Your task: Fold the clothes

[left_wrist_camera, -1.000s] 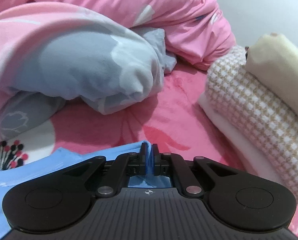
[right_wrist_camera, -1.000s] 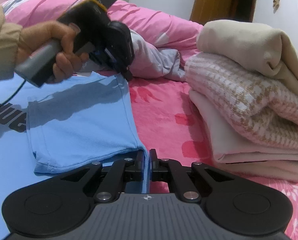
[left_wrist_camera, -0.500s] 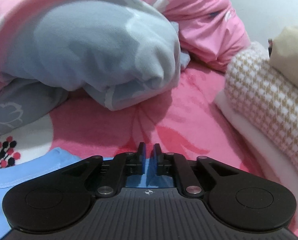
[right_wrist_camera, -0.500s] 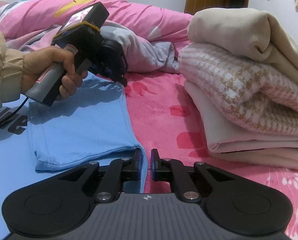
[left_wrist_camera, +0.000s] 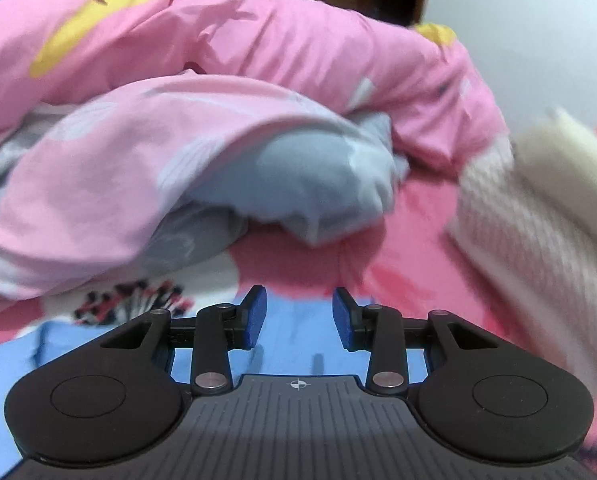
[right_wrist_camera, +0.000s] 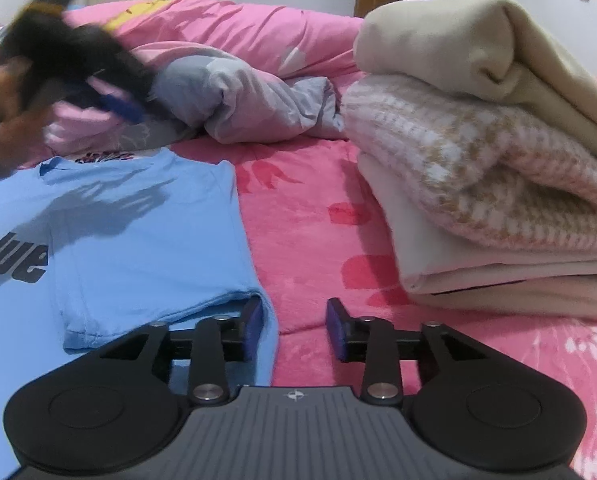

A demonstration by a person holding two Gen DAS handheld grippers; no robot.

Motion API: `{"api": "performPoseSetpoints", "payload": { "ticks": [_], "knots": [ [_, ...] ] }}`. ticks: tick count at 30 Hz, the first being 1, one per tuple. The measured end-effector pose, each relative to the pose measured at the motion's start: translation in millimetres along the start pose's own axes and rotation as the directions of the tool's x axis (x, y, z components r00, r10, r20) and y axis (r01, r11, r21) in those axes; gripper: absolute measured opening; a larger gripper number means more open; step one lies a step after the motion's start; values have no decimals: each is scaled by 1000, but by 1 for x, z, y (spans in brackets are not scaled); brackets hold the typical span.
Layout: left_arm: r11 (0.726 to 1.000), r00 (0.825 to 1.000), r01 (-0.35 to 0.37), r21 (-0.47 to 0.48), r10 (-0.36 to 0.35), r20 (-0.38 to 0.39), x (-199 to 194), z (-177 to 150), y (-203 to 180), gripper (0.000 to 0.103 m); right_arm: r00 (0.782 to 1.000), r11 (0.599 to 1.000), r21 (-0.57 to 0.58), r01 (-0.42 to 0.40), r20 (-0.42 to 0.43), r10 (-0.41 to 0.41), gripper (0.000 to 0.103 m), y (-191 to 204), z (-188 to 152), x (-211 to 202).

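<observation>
One light blue T-shirt (right_wrist_camera: 138, 240) lies flat on the pink floral bed sheet (right_wrist_camera: 310, 224), with one sleeve folded across its body and dark printed lettering (right_wrist_camera: 14, 266) visible to the left of the right gripper. The right gripper (right_wrist_camera: 294, 330) sits low over the near right corner of the T-shirt; its jaws have just been opening and now stand apart, with the garment's right edge lying under the left finger (right_wrist_camera: 252, 328) and bare sheet under the gap, so nothing is clamped. The left gripper (left_wrist_camera: 298, 318) is above the far edge of the same T-shirt (left_wrist_camera: 298, 336); its jaws have likewise just been opening and stand apart, with blue fabric visible below the gap and no cloth pinched between the pads. In the right wrist view the left gripper (right_wrist_camera: 118, 104) appears ahead and to the left, blurred, held in one hand (right_wrist_camera: 6, 120) raised clear of the T-shirt. One stack of folded garments (right_wrist_camera: 478, 200) sits to the right of both grippers: at least three items can be counted, a beige one (right_wrist_camera: 458, 44) on top, a pink and tan knit (right_wrist_camera: 458, 160) beneath it, and a cream layer (right_wrist_camera: 438, 264) under that. One crumpled pink and grey duvet (left_wrist_camera: 218, 148) lies beyond both grippers.
</observation>
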State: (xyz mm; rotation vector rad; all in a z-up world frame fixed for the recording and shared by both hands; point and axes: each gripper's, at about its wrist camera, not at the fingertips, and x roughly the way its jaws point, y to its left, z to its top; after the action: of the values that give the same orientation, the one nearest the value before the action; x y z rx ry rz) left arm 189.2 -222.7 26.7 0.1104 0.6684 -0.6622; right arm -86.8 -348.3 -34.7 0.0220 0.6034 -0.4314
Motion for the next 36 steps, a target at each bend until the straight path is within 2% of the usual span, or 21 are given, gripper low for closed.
{"api": "performPoseSetpoints", "payload": {
  "ticks": [5,6,8,9,10,13,17,23,26,30,34,36],
  "knots": [
    [986,999,-4,167,9,-33,-21,-38,-11,36,997,997,-2,79,8,-79,43,1,2,-33],
    [982,999,0,186,8,-40,-23,-46,-12,36,998,998,30,51,18,-52,42,1,4,-42],
    [978,998,1,207,11,-55,-24,-61,-13,36,998,995,84,-51,44,48,27,7,10,-52],
    [977,998,0,212,13,-59,-24,-68,-13,36,992,988,101,-116,57,110,14,12,14,-55],
    [976,998,-1,217,15,-63,-24,-74,-13,36,985,981,96,-169,59,164,12,22,19,-53],
    [978,998,3,207,11,-68,-19,-86,-12,36,966,965,46,-259,26,258,11,53,27,-38],
    [984,999,11,177,-3,-46,-20,-94,-7,36,954,961,45,-274,-114,277,11,64,10,-12],
    [989,999,32,146,-28,-33,-18,-96,0,36,957,968,23,-250,-146,251,11,56,-4,-32],
    [990,1000,24,140,-21,-23,-24,-95,1,37,960,970,36,-240,-139,243,12,55,0,-45],
    [987,1000,-3,163,2,7,-40,-96,1,37,970,971,41,-235,-62,237,12,50,23,-54],
    [980,1000,-16,197,19,-12,-47,-107,-7,41,966,965,64,-253,-37,256,13,48,50,-35],
    [974,999,-47,220,48,2,-45,-115,-10,43,954,953,78,-293,-48,297,13,50,68,-15]
  ]
}}
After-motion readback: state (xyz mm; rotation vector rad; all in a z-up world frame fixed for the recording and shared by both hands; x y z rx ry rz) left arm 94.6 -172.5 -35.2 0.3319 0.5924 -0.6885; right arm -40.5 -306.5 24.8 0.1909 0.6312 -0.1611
